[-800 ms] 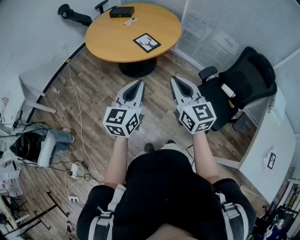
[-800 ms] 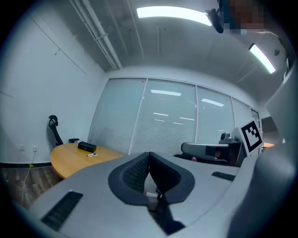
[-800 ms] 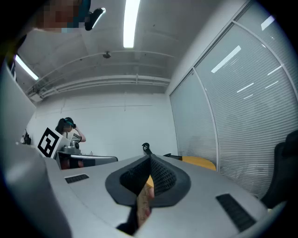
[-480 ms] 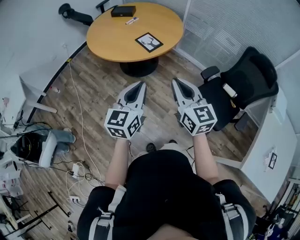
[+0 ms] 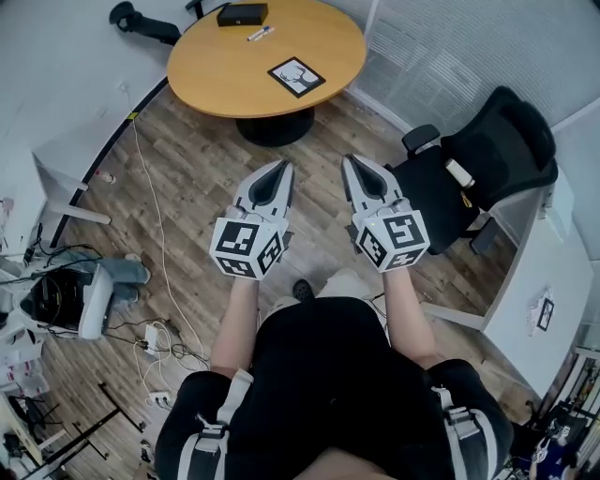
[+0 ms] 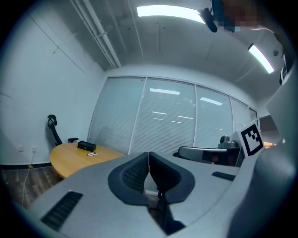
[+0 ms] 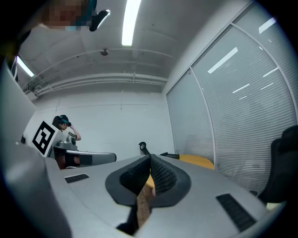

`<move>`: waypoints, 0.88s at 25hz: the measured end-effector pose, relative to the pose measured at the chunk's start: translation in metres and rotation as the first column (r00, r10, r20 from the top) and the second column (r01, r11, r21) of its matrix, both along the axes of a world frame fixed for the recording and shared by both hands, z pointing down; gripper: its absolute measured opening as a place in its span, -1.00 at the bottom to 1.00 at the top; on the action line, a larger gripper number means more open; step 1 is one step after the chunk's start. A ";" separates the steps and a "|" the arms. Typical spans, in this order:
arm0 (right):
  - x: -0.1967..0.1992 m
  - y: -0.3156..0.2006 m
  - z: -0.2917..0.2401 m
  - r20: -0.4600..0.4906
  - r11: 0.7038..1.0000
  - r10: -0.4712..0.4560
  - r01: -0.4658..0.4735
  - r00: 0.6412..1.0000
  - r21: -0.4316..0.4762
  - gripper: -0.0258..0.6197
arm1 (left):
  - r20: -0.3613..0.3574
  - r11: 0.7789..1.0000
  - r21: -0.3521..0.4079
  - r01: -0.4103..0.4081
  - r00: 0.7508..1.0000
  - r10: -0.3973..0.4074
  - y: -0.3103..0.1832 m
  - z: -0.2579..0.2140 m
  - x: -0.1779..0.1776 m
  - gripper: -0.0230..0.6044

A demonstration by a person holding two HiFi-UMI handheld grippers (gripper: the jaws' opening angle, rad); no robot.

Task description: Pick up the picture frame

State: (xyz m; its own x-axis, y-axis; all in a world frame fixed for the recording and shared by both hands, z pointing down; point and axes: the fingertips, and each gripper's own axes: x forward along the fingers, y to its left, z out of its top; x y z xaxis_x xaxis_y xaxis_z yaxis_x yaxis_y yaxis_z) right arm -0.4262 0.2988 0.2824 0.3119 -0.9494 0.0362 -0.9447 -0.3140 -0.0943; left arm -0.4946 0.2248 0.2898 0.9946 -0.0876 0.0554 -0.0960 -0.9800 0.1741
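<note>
In the head view I am holding my left gripper (image 5: pixel 281 169) and right gripper (image 5: pixel 349 161) level above the floor, well short of the round table (image 5: pixel 216 75) at the far side. The picture frame (image 5: pixel 296 76) is lying flat on the table's near right part, untouched, so I judge this to be the approach. Next I am needing to step closer, spread one pair of jaws and come in at the frame's edge. I am counting one frame, one black box (image 5: pixel 242 13), one marker (image 5: pixel 261 33) and two grippers.

In the left gripper view my jaws are pressing together on nothing, and the frame is not showing.

In the right gripper view the jaws are likewise meeting, empty.
</note>
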 end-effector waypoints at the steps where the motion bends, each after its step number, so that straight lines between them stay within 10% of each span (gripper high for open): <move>1: 0.002 -0.002 0.002 0.004 1.000 0.001 -0.001 1.000 -0.003 -0.87 | 0.001 1.000 -0.003 -0.002 1.000 0.002 -0.002 0.002 0.002 -0.85; 22: 0.231 -0.090 0.015 0.060 0.987 -0.161 0.160 0.985 0.021 -0.73 | 0.060 0.996 0.052 0.067 0.996 -0.070 -0.063 0.022 0.233 -0.79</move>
State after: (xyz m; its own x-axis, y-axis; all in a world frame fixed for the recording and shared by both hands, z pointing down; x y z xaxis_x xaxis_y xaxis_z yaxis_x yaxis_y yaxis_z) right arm -0.1948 0.2085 0.2972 0.1528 -0.9876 0.0347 -0.9751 -0.1564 -0.1571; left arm -0.2620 0.1622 0.3118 0.9810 -0.1592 0.1105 -0.1719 -0.9782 0.1169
